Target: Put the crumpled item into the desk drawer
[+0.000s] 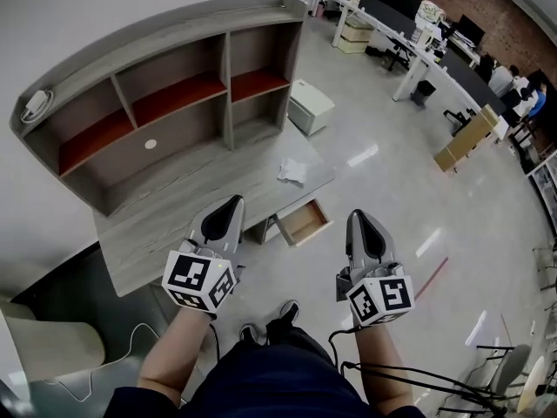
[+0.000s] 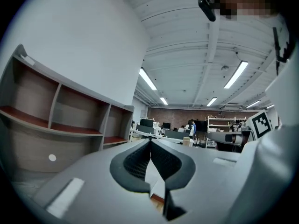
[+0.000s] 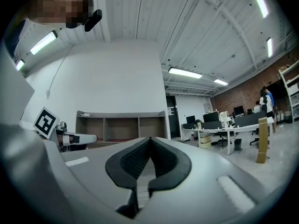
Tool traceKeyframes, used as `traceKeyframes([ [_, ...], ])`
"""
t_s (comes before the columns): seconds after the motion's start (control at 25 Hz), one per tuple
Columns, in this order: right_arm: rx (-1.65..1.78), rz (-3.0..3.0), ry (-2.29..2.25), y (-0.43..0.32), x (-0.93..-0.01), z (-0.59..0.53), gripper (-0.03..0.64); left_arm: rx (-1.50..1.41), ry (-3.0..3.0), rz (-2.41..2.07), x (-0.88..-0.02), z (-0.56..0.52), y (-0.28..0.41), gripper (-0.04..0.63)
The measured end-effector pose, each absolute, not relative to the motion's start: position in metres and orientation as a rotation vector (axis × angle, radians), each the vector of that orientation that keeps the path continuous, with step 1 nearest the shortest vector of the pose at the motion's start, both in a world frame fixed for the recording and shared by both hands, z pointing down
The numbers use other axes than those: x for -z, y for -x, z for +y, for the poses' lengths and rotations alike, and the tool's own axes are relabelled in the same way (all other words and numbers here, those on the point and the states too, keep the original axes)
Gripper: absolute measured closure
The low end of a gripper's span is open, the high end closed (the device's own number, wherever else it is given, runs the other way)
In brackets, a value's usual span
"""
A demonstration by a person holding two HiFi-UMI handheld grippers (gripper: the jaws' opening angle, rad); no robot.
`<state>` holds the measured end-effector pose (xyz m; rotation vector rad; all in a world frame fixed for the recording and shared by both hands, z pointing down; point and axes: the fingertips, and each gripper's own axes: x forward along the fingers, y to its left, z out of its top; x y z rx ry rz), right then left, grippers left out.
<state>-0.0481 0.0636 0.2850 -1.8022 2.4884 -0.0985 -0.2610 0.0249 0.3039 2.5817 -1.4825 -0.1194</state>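
Open-plan office with a pale polished floor; a grey wood-grain counter carries a shelf unit along its back edge. The drawer under the counter's near end is already pulled out, and its light wooden inside looks empty. The crumpled item, a small white wad, lies on the counter top just above and behind the drawer, untouched.

I hold the left claw beside the drawer on its left, over the counter's front edge, and the right claw on the drawer's right, over bare floor. In both gripper views the ribbed pads meet at the tips with nothing between them.

Progress, as I judge it: the drawer is ready, but picking up, carrying and dropping the wad are all left to do.
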Motion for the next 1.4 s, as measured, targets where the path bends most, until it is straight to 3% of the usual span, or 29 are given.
traceKeyframes([
  [0.92, 0.28, 2.569, 1.642, -0.037, -0.335, -0.058, 0.611, -0.077, -2.505, -1.604, -0.326, -0.08, 0.167, 0.591],
  [1.4, 0.347, 2.549, 1.781, -0.038, -0.368, -0.123, 0.611, -0.25, -2.511, -1.45, -0.404, -0.175, 0.155, 0.591],
])
